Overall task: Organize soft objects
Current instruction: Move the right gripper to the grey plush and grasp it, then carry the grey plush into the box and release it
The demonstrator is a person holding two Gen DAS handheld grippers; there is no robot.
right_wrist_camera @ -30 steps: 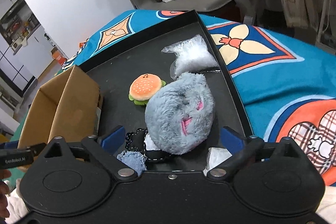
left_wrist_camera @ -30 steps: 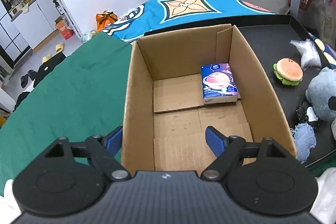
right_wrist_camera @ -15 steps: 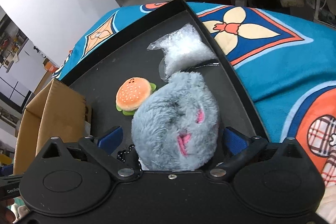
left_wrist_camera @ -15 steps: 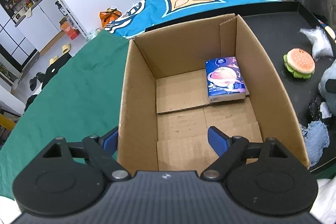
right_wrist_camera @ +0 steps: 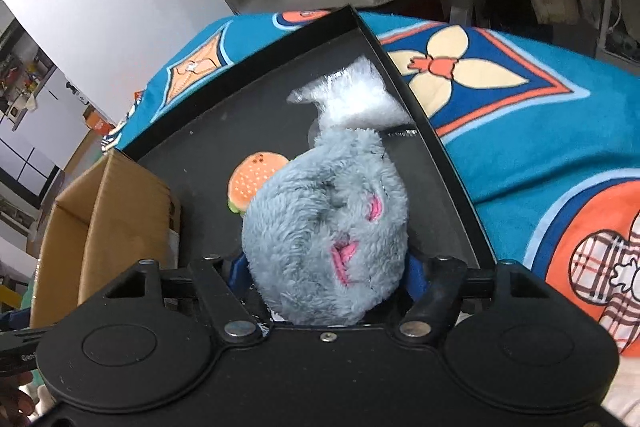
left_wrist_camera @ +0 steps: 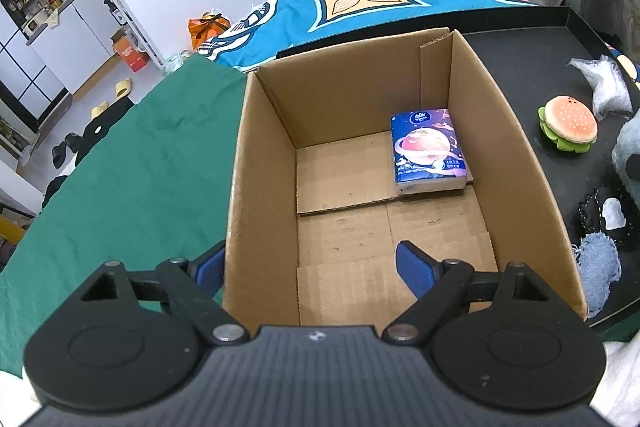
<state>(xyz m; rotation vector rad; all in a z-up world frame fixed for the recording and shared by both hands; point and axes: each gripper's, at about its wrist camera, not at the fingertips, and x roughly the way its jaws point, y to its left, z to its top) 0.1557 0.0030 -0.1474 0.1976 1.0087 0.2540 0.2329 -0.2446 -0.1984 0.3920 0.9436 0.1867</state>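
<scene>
From the left wrist view, the left claw [left_wrist_camera: 310,265] hangs spread wide over the near edge of an open brown cardboard box [left_wrist_camera: 520,163], its left blue pad outside the box's left wall and its right blue pad [left_wrist_camera: 414,269] inside above the floor flaps, pinching nothing. A blue rectangular tissue pack printed with a pink planet [left_wrist_camera: 429,151] lies flat in the far right corner of the box, against the right wall. The box stands on the desk, partly on a dark green cloth [left_wrist_camera: 132,179] to its left and partly on a shallow black tray [left_wrist_camera: 520,27] to its right. On the tray, just beside the box, sit a small plush hamburger with an orange bun and green lettuce [left_wrist_camera: 568,123], a clear bag of white stuffing [left_wrist_camera: 604,87] behind it, a scrap of frayed blue denim [left_wrist_camera: 598,267] near the front, and a black pouch with white stitching [left_wrist_camera: 604,215] between the denim and the burger. A sliver of grey fur shows at the right edge.

From the right wrist view, the right claw [right_wrist_camera: 324,275] is pressed in on a round fluffy grey plush toy with pink stitched markings [right_wrist_camera: 328,227], its blue pads sunk into the fur on both sides. The toy fills the gap, over the near part of the black tray [right_wrist_camera: 436,147]. Behind it peek the hamburger [right_wrist_camera: 254,179] and the stuffing bag [right_wrist_camera: 352,99]. The cardboard box [right_wrist_camera: 116,211] stands to the left; a bright blue patterned blanket [right_wrist_camera: 540,147] lies under the tray.
</scene>
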